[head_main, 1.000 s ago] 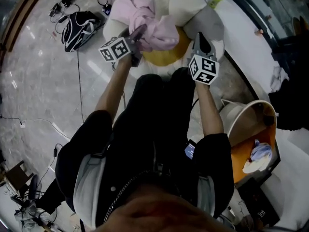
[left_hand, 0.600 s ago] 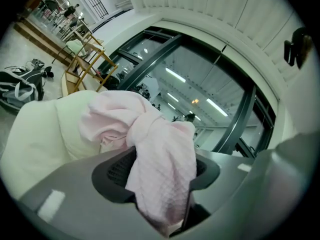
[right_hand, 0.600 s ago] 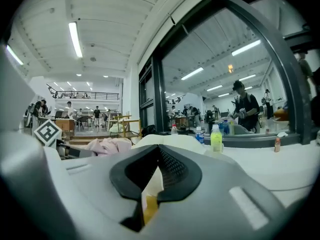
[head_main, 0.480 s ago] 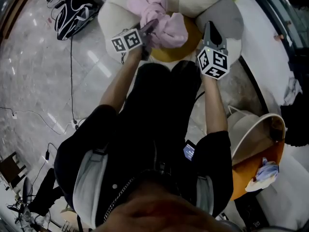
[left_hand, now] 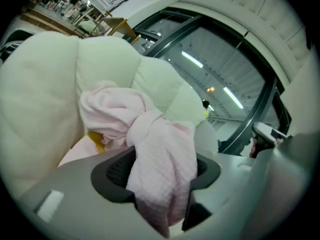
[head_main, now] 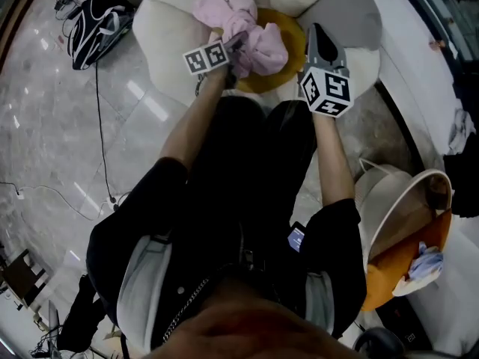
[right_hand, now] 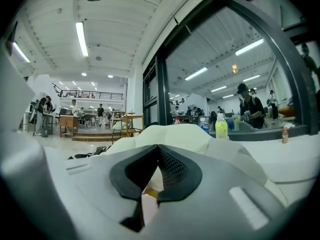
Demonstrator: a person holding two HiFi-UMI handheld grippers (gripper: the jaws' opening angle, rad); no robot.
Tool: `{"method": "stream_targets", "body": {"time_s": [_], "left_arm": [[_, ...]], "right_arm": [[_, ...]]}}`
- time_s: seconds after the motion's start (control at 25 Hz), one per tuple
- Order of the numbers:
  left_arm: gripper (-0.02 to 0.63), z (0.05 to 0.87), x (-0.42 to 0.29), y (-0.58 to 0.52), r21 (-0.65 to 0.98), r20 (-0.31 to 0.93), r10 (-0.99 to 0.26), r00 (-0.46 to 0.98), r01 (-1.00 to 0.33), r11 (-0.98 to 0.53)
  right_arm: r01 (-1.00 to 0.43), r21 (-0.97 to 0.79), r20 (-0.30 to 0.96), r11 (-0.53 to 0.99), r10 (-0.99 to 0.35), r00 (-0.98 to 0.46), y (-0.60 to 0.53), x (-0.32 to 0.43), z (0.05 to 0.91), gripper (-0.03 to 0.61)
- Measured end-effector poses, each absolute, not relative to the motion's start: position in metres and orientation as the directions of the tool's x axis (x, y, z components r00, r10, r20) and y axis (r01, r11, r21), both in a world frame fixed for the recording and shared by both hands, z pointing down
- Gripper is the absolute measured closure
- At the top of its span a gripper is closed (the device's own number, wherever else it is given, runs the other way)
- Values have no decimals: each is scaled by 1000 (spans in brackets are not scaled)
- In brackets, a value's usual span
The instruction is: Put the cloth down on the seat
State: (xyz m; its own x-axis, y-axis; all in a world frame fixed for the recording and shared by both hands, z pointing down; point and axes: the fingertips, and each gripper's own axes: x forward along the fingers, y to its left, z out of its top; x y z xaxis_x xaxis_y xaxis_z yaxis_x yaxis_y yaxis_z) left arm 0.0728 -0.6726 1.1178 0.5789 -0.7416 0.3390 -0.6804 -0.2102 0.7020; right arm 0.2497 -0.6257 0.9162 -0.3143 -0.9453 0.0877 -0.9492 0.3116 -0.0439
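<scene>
The putting-down step is almost done: the left claw [head_main: 238,51] is low over the puffy white chair [head_main: 168,43] and pinches one end of the pink cloth [head_main: 254,40], while the rest of the cloth is bunched up over the yellow seat [head_main: 292,69]. This claw has just been opening a little, and the cloth is between its pads. I think the next move is to open the claw all the way so the cloth drops free, then pull the claw back without dragging the cloth off the seat. The right claw [head_main: 318,40] is beside the cloth, pressed together with nothing in it. The head view shows the whole chair and where the cloth lies on it, but not if the cloth really touches the seat. The left gripper view shows what the head view cannot: the cloth [left_hand: 150,134] squeezed between the black pads of the left claw [left_hand: 160,169]. The right gripper view shows only the right claw [right_hand: 157,169] and a green bottle [right_hand: 221,126] far behind
</scene>
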Motion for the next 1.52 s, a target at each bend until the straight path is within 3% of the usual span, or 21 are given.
{"method": "stream_targets", "body": {"time_s": [0.12, 0.32, 0.52, 0.72, 0.76, 0.8, 0.92, 1.2, 1.52], "left_arm": [[330, 1157, 81, -677, 698, 416, -701, 579, -697, -162], [310, 1168, 85, -684, 678, 409, -689, 598, -705, -209], [260, 1154, 80, -678, 657, 321, -695, 643, -680, -326], [250, 1086, 57, -663, 462, 152, -799, 582, -756, -463], [270, 1072, 51, -660, 423, 133, -803, 581, -766, -484], [339, 1060, 46, -659, 383, 122, -804, 582, -775, -503], [604, 1023, 24, -657, 280, 109, -824, 556, -812, -511], [604, 950, 15, -645, 203, 106, -837, 536, -836, -510], [604, 802, 40, -604, 157, 182, -801, 570, -821, -548]], "right_arm": [[-949, -34, 106, 313, -943, -315, -623, 240, 925, 577], [-943, -19, 130, 333, -934, -333, -620, 223, 942, 577], [-936, -4, 138, 352, -927, -349, -618, 211, 947, 575], [-934, -10, 138, 356, -925, -354, -619, 211, 952, 575], [-936, -16, 138, 352, -926, -351, -620, 210, 953, 577], [-937, -23, 138, 348, -927, -348, -621, 209, 953, 575], [-936, -20, 128, 351, -928, -351, -618, 201, 949, 577], [-941, -33, 135, 337, -931, -338, -612, 212, 912, 577], [-944, -2, 222, 330, -920, -322, -573, 204, 763, 577]]}}
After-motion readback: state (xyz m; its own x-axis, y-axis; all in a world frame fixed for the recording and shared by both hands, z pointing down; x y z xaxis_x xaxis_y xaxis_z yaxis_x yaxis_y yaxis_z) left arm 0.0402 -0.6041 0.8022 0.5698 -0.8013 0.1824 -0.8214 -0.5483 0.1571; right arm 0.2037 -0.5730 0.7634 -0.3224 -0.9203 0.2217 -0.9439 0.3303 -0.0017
